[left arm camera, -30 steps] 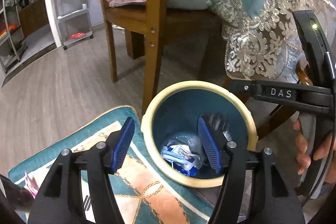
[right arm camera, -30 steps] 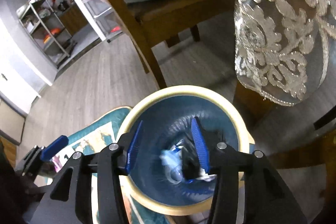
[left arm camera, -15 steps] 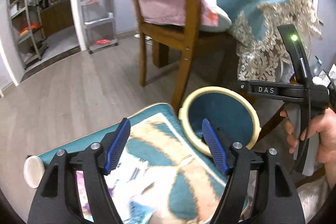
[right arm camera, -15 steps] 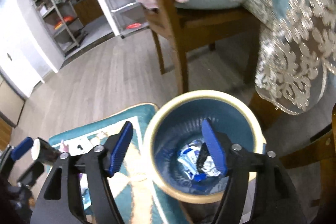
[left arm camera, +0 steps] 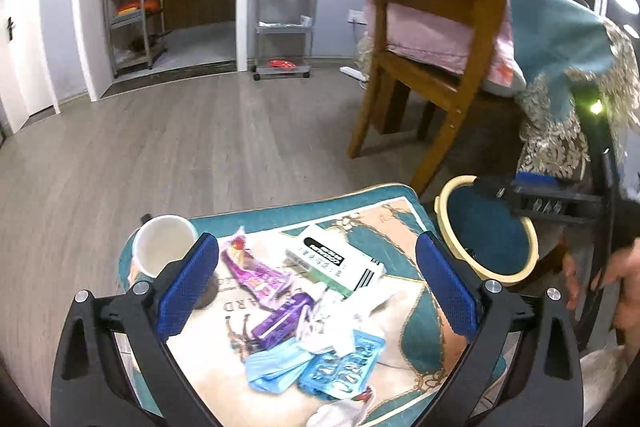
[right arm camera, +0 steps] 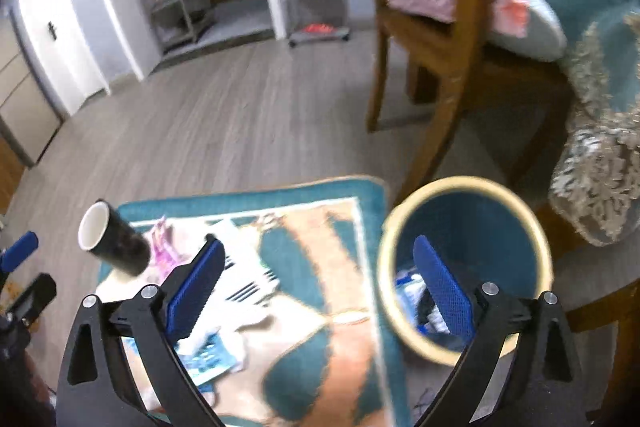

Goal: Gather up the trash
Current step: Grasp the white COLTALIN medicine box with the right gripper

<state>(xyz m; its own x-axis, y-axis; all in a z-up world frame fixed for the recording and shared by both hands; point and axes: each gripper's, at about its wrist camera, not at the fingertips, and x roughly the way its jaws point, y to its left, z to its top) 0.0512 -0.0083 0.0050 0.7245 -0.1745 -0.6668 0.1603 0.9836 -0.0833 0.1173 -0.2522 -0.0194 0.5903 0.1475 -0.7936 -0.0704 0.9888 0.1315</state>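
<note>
My left gripper (left arm camera: 316, 287) hangs over a teal and tan rug (left arm camera: 416, 311), its jaws opening wide with nothing between them. Below it lies a pile of trash: a paper cup (left arm camera: 164, 245) on its side, purple wrappers (left arm camera: 256, 273), a white box (left arm camera: 336, 261), blue wrappers (left arm camera: 340, 367) and white tissue (left arm camera: 352, 307). A blue bin (left arm camera: 480, 231) with a cream rim stands right of the rug. My right gripper (right arm camera: 320, 291) is also opening and empty, one finger over the rug (right arm camera: 320, 267), the other over the bin (right arm camera: 472, 227). Wrappers (right arm camera: 410, 291) lie in the bin.
A wooden chair (left arm camera: 448, 99) with pink cushions stands behind the bin, beside a table with a teal lace-edged cloth (left arm camera: 560, 67). Metal shelf racks (left arm camera: 286, 7) line the far wall across bare wood floor. A hand (left arm camera: 624, 275) holds the right gripper's handle at the far right.
Both grippers drew back from above the bin and swung left over the rug, their jaws spreading wider. The trash pile and cup came into view.
</note>
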